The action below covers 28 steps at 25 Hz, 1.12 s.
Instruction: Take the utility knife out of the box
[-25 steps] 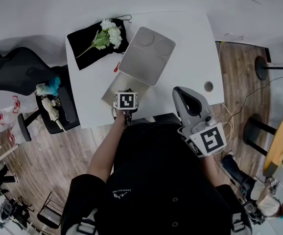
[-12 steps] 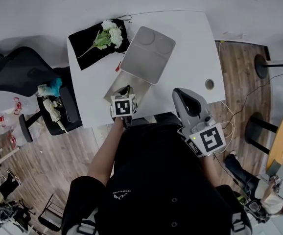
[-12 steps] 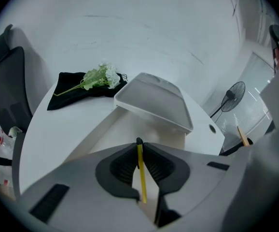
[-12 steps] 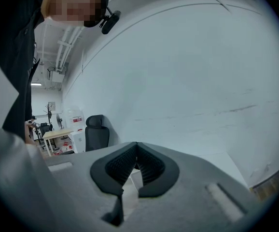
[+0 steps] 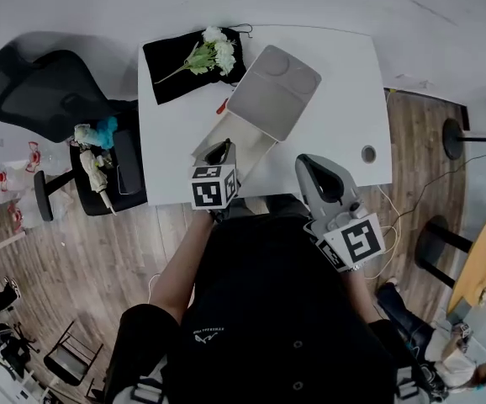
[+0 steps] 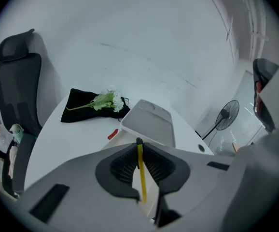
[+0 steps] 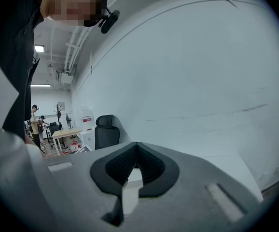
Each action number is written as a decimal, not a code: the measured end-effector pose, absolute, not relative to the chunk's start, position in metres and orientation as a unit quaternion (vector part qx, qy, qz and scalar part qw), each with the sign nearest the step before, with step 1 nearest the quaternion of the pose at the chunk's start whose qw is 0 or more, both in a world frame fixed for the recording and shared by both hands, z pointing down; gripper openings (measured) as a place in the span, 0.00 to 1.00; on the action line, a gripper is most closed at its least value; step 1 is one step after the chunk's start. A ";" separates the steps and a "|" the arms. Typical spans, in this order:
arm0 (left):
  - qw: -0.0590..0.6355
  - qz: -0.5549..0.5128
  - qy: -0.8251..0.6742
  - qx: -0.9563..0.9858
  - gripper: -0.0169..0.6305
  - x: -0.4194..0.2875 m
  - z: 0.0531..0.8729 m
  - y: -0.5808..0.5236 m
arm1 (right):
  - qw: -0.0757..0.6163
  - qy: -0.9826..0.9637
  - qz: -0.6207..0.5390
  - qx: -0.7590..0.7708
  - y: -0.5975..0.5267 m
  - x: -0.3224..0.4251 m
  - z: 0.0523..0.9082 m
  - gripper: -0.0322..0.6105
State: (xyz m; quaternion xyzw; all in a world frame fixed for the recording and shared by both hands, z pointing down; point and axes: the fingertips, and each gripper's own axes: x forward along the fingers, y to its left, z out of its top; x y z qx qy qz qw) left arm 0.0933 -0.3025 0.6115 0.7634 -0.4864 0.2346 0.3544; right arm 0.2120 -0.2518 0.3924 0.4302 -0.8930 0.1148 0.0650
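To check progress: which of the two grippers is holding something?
The left gripper: a thin yellow utility knife is clamped between its jaws. The right gripper is empty.

An open box point(image 5: 245, 140) lies slantwise mid-table, its grey lid point(image 5: 274, 93) toward the far edge of the white table point(image 5: 344, 91). A black cloth point(image 5: 174, 67) bearing white flowers point(image 5: 213, 49) covers the far left corner. At the near edge the left gripper point(image 5: 219, 151) hangs over the box's near end, with the right gripper point(image 5: 310, 168) further right.

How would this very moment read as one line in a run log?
left gripper: shut on slim yellow utility knife | knife: over open grey box on white table | right gripper: shut, empty
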 end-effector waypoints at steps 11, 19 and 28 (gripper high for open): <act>0.275 0.163 -0.519 0.793 0.09 0.066 0.528 -0.284 | 0.053 -0.910 0.119 0.393 -0.224 0.176 0.391 0.06; 0.195 0.112 -0.538 0.812 0.09 0.037 0.460 -0.262 | 0.038 -0.924 0.123 0.361 -0.201 0.138 0.396 0.06; 0.160 0.060 -0.553 0.816 0.09 -0.002 0.413 -0.229 | 0.034 -0.929 0.113 0.350 -0.188 0.109 0.396 0.06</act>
